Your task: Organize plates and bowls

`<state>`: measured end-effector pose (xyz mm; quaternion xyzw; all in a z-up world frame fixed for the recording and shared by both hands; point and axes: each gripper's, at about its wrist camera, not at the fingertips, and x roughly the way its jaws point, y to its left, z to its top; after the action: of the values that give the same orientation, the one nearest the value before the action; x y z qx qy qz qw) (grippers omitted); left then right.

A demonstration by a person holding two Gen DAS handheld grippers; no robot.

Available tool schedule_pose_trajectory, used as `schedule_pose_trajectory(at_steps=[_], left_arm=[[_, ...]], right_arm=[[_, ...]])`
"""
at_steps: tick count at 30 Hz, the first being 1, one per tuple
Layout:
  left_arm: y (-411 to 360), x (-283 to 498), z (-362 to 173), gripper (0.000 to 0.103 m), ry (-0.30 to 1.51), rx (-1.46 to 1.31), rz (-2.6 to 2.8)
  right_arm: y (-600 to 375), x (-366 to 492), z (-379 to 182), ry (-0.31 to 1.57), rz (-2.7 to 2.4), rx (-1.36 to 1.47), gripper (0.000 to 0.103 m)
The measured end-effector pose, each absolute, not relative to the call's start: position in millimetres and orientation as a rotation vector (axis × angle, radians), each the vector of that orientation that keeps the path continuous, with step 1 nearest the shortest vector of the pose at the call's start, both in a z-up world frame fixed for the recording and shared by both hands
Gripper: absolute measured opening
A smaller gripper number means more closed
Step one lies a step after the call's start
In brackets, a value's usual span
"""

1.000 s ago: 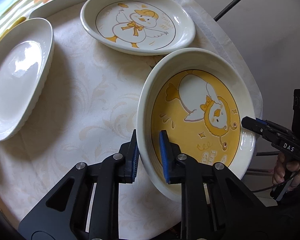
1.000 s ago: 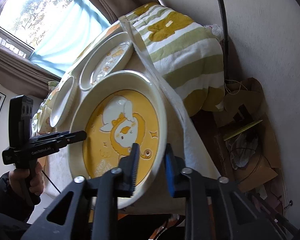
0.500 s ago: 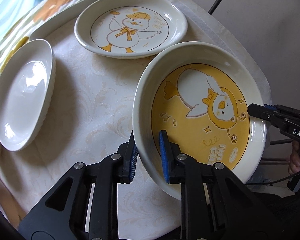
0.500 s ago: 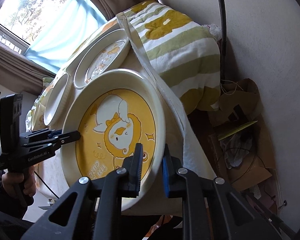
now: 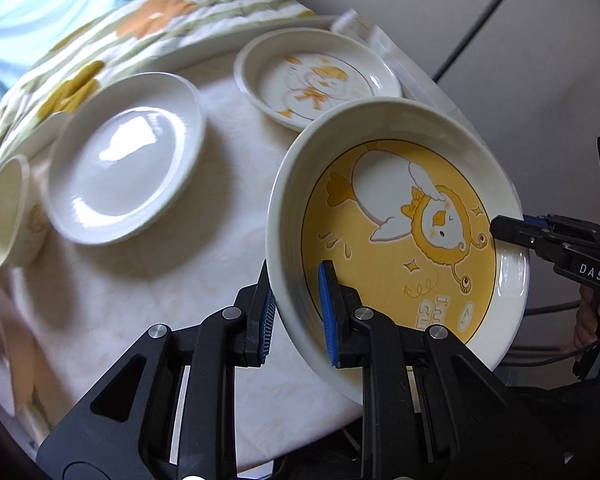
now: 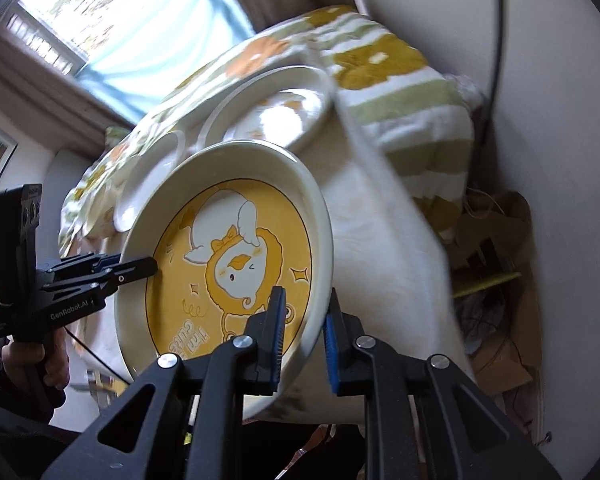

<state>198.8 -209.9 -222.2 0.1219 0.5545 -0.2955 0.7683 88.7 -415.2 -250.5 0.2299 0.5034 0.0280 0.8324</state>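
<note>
The left tongs [image 5: 296,312] are closed down onto the rim of the yellow dish [image 5: 400,248], one blue ribbed pad set inside the wall and the other outside it. The opposite rim is pinched in the same way by the right tongs [image 6: 304,332]. A hold on two sides is presumably chosen because the dish is wide and heavy-looking; from one edge alone it would likely tip or slip on the smooth glaze.

The dish is held tilted and clear of the worktop [image 5: 220,216], out past its near edge, so its place in the task looks undecided as yet. It is a deep, round, glossy ceramic piece with a cream wall and a yellow floor carrying a cartoon duck.

Farther out on the worktop, which is covered by a pale patterned cloth, a shallower duck plate [image 5: 320,80], a plain white plate [image 5: 124,160] with a bright sheen and a small cream bowl [image 5: 8,212] are laid well apart. Behind them a striped green and orange quilt [image 5: 148,28] is seen, soft and padded.
</note>
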Motion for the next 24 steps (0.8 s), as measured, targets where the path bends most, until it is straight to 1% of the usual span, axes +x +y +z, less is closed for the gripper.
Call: schedule_pose_trajectory(at_steps=[6,10,18,24], left_arm=[[-138.9,194.9,-197.9,0.017,1.16,0.194,-0.496],[-86.9,196.3,-197.0,0.017,1.168,0.146,-0.41],[7.4,191.2,-224.4,0.017,1.224,0.056,-0.285],[59.2,194.5,-259.5,0.017,1.269,-0.007,-0.243]], right_arm=[[-363.8,118.1,-238.5,1.083,0.217,0.414,0.016],[-319.4,140.5,-243.0,1.114,0.318,0.354,0.016],[-230.0,172.9,-265.7,1.193,0.443,0.257,0.016],[-180.8,189.6,-289.7,1.246,0.481,0.188,0.016]])
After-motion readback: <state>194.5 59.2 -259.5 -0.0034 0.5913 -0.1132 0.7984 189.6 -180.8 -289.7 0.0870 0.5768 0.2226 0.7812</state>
